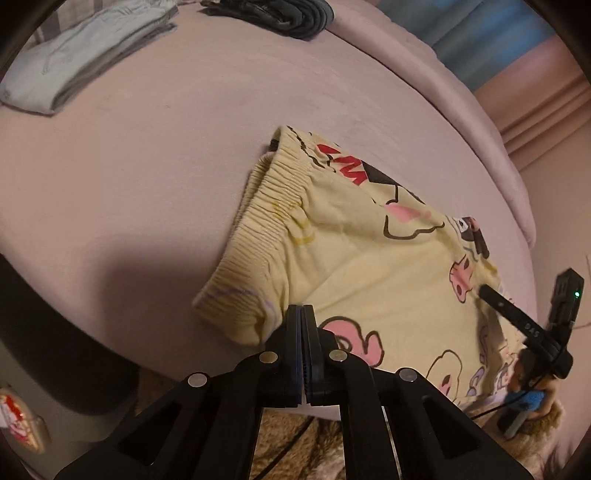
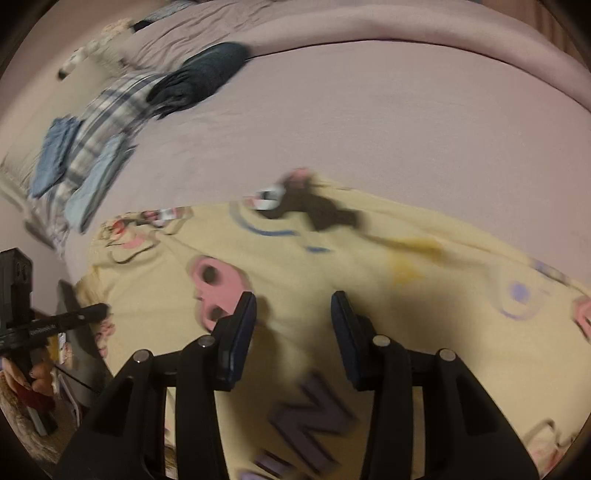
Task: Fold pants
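Pale yellow pants [image 1: 351, 258] printed with pink cartoon figures lie folded on the pink bed sheet [image 1: 147, 166], the elastic waistband toward the left. My left gripper [image 1: 303, 310] is shut, pads together, with its tips at the pants' near corner; no cloth shows between the pads. The right wrist view shows the left gripper [image 2: 99, 310] at the pants' [image 2: 332, 258] left edge. My right gripper [image 2: 293, 306] stands open just above the yellow cloth, with nothing between its fingers. In the left wrist view, the right gripper [image 1: 484, 291] hovers over the pants' right end.
Folded grey-green cloth [image 1: 74, 62] and a dark garment [image 1: 280, 14] lie at the far side of the bed. Plaid and blue clothes [image 2: 92, 147] and a dark bundle [image 2: 207, 77] lie far left. A fluffy rug [image 1: 295, 443] lies below the bed's near edge.
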`<state>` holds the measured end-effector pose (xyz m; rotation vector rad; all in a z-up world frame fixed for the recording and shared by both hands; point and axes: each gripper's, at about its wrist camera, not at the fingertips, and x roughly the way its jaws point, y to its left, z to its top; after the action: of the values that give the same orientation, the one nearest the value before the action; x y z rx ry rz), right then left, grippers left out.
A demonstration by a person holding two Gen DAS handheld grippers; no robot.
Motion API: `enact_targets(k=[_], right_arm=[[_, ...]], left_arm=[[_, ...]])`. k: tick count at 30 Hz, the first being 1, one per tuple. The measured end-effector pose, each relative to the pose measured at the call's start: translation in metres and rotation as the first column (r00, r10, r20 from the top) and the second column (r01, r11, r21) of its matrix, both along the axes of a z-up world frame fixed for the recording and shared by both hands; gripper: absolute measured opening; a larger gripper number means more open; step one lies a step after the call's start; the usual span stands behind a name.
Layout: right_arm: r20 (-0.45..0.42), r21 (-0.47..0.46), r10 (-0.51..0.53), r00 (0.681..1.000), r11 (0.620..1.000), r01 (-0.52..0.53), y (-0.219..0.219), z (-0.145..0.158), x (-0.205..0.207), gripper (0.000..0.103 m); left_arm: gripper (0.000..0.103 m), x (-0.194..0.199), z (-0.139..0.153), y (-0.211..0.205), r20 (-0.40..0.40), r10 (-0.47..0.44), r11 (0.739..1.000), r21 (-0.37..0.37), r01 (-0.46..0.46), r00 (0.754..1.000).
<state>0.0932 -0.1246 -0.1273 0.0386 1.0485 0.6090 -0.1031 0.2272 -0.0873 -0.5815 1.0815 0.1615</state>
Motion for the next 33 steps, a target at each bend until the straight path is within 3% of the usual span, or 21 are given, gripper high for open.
enact_targets(k=[4, 6, 9, 12, 15, 18, 22, 25, 27, 30, 31, 33], right_arm=[[-0.028, 0.036, -0.098, 0.995, 0.994, 0.099, -0.051, 0.004, -0.004, 0.047], [-0.025, 0.042, -0.143, 0.989, 0.989, 0.144, -0.075, 0.006, -0.011, 0.052], [-0.031, 0.006, -0.211, 0.977, 0.977, 0.211, -0.104, -0.007, -0.021, 0.058], [-0.032, 0.064, -0.226, 0.974, 0.972, 0.228, -0.12, -0.011, -0.032, 0.057], [-0.038, 0.041, -0.26, 0.965, 0.964, 0.262, -0.136, -0.007, -0.044, 0.057], [-0.053, 0.025, -0.332, 0.942, 0.943, 0.333, -0.168, -0.01, -0.054, 0.057], [-0.084, 0.057, -0.482, 0.872, 0.871, 0.488, -0.231, -0.007, -0.072, 0.056], [-0.025, 0.017, -0.645, 0.764, 0.764, 0.645, -0.293, 0.002, -0.084, 0.057], [-0.033, 0.047, -0.734, 0.679, 0.677, 0.734, -0.336, 0.005, -0.09, 0.059], [-0.03, 0.104, -0.813, 0.582, 0.576, 0.811, -0.387, 0.008, -0.097, 0.059], [-0.025, 0.12, -0.829, 0.559, 0.553, 0.825, -0.4, 0.008, -0.098, 0.058], [-0.034, 0.163, -0.833, 0.552, 0.54, 0.826, -0.414, 0.006, -0.098, 0.053]], left_arm=[[0.007, 0.009, 0.018, -0.016, -0.016, -0.029, 0.998, 0.05, 0.03, 0.999], [0.007, 0.017, 0.033, -0.033, 0.034, -0.077, 0.994, 0.077, 0.074, 0.996], [0.007, 0.032, 0.041, -0.064, 0.112, -0.163, 0.986, 0.049, 0.158, 0.98], [0.007, 0.052, 0.022, -0.094, 0.063, -0.231, 0.973, 0.034, 0.229, 0.971], [0.007, 0.06, -0.007, -0.113, -0.046, -0.257, 0.963, 0.067, 0.26, 0.965], [0.007, 0.054, -0.011, -0.11, -0.037, -0.265, 0.955, 0.127, 0.268, 0.964], [0.007, 0.053, -0.014, -0.089, -0.061, -0.184, 0.983, -0.005, 0.184, 0.981], [0.007, 0.054, -0.007, -0.089, -0.077, -0.176, 0.984, -0.017, 0.176, 0.981], [0.007, 0.06, 0.002, -0.1, -0.075, -0.188, 0.982, 0.021, 0.19, 0.979], [0.007, 0.068, 0.018, -0.13, -0.012, -0.245, 0.968, 0.048, 0.245, 0.97], [0.007, 0.072, 0.021, -0.138, 0.011, -0.268, 0.963, 0.034, 0.268, 0.963], [0.007, 0.085, 0.022, -0.163, 0.033, -0.315, 0.949, 0.017, 0.315, 0.948]])
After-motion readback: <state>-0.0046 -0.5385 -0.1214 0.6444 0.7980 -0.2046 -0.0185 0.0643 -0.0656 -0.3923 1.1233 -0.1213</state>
